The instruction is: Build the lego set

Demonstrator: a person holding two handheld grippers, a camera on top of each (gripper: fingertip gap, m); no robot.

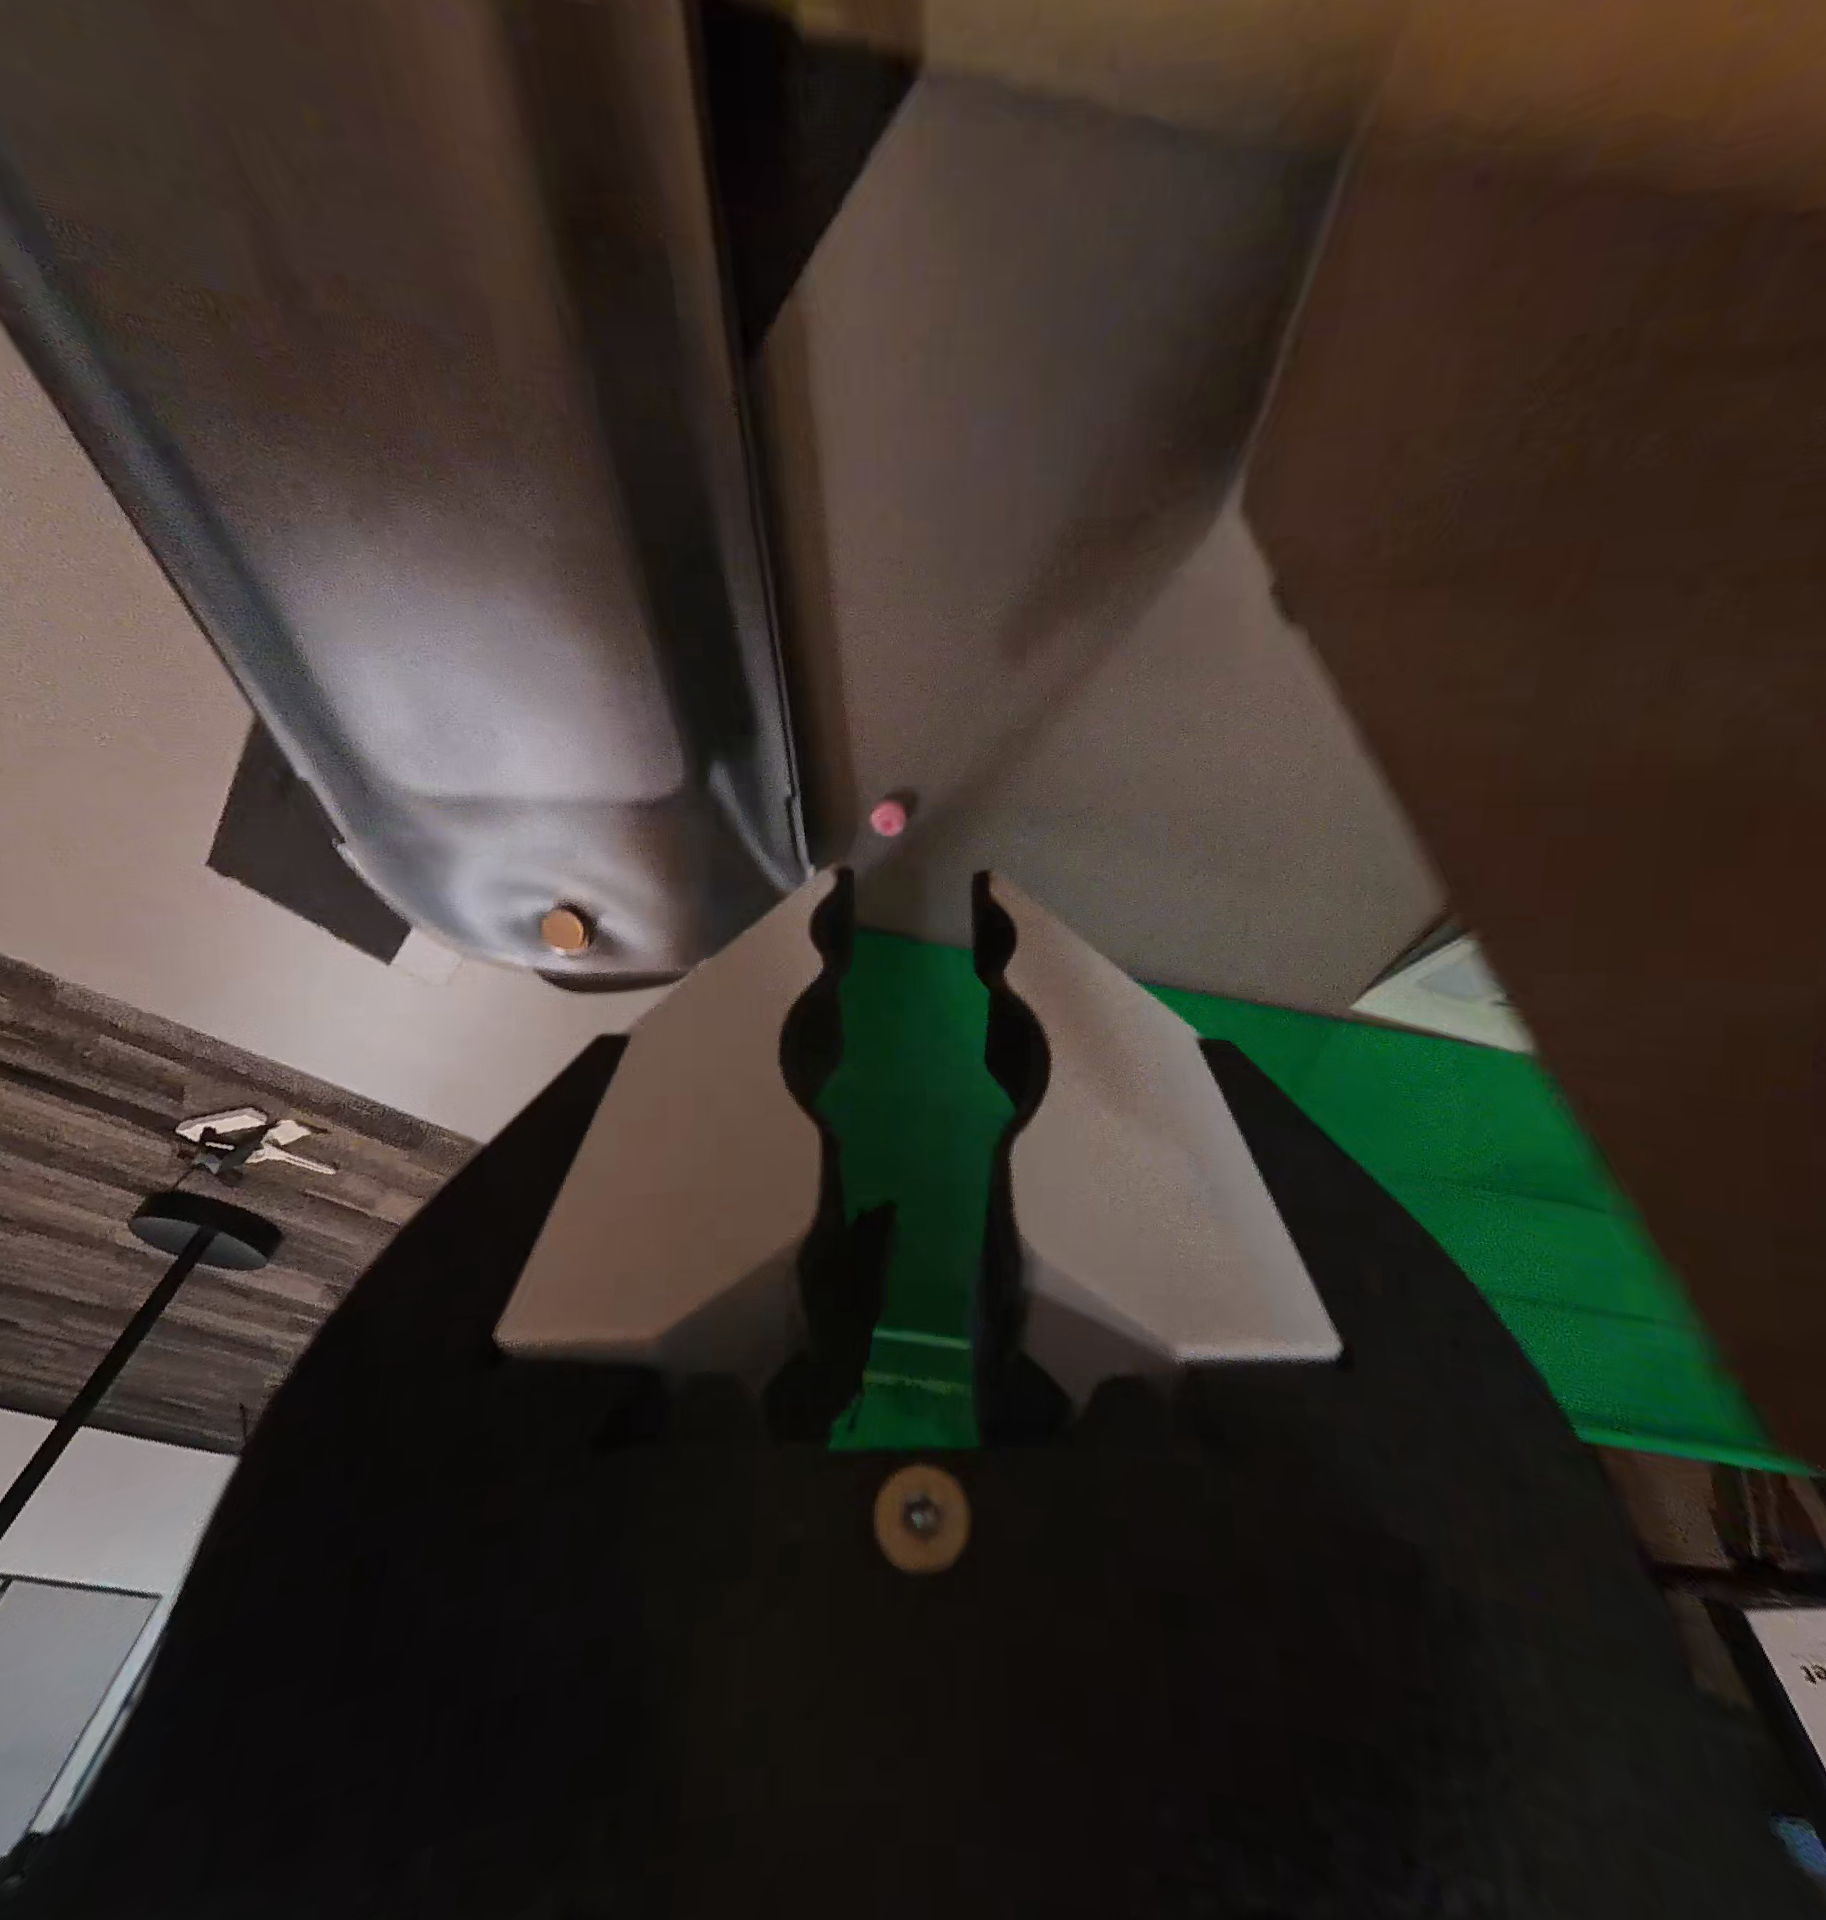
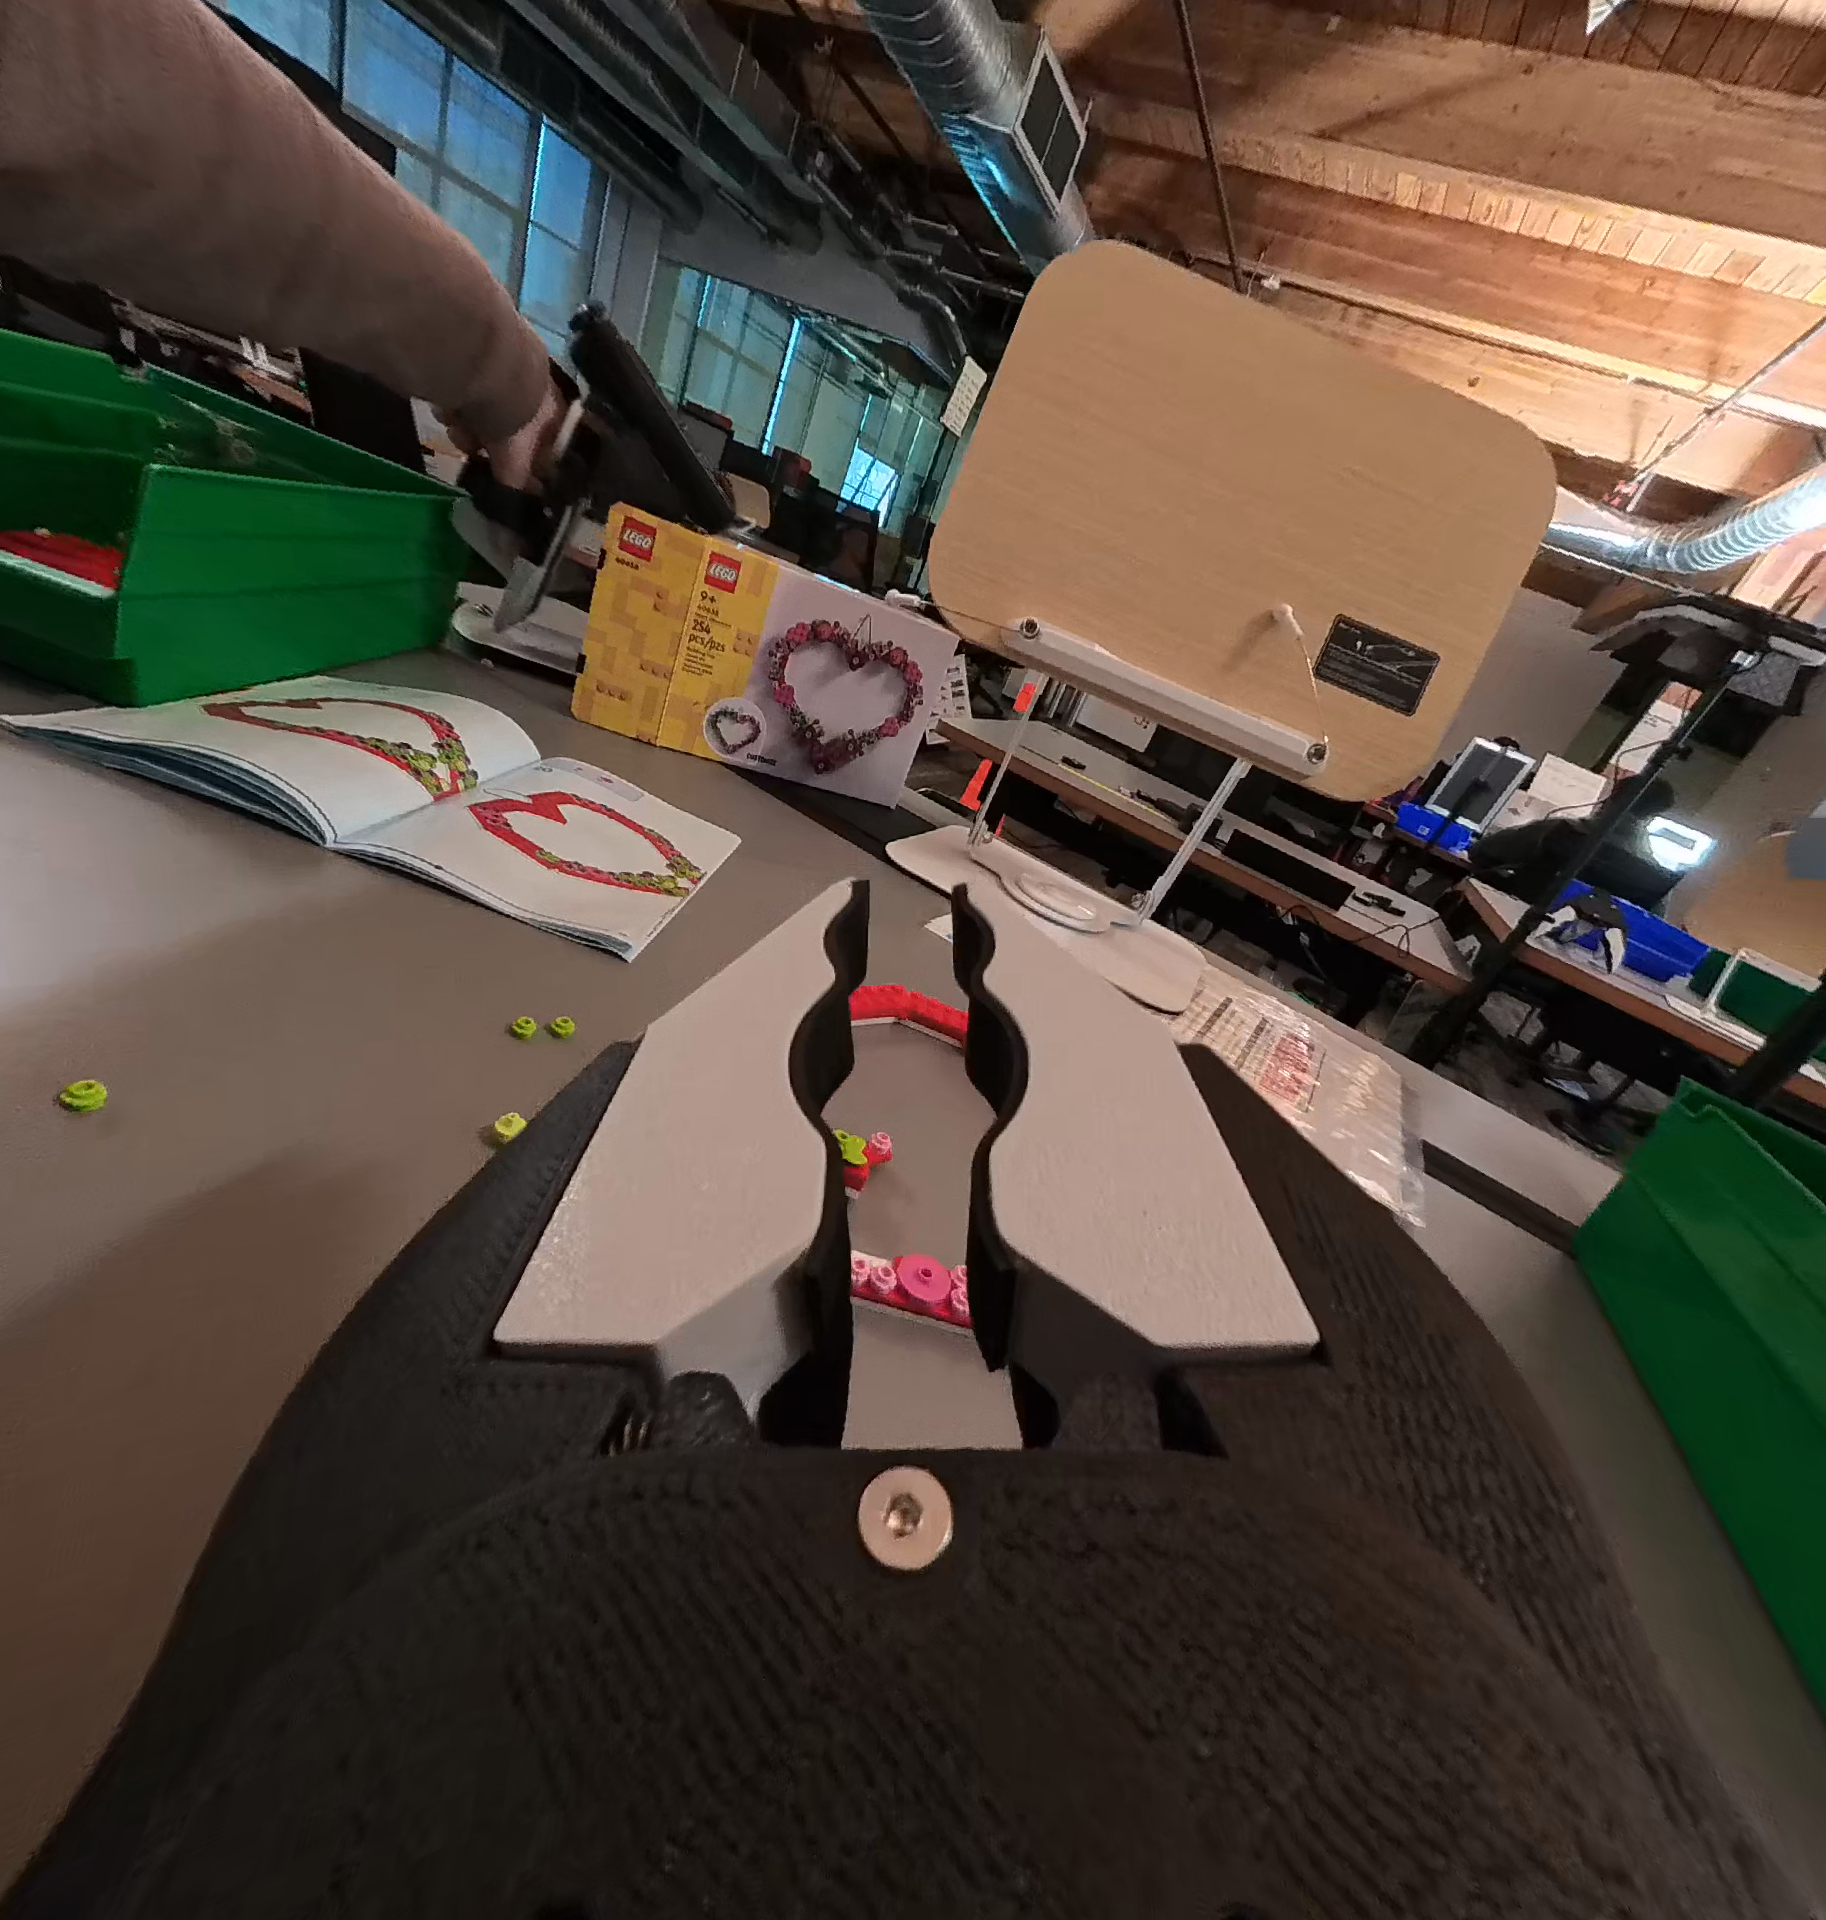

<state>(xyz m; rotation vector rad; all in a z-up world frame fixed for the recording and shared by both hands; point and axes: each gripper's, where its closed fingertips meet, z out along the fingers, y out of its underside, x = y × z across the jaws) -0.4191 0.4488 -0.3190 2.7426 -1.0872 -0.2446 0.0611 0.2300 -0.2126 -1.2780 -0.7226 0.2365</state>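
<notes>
Lego heart sits on the grey table, seen through the gap of the right gripper: red frame at the far side, pink flower studs on the near edge. Right jaws are apart, nothing between them, hovering low over the build. Lime studs lie loose on the table to the left. Open manual is beyond them, box behind it, wooden book stand to the right. Left gripper is well off to the left, pointing down near the green bin, held by a sleeved arm. Its own camera is blurred: jaws parted, empty, green bin wall behind, one small pink stud just past the fingertips.
</notes>
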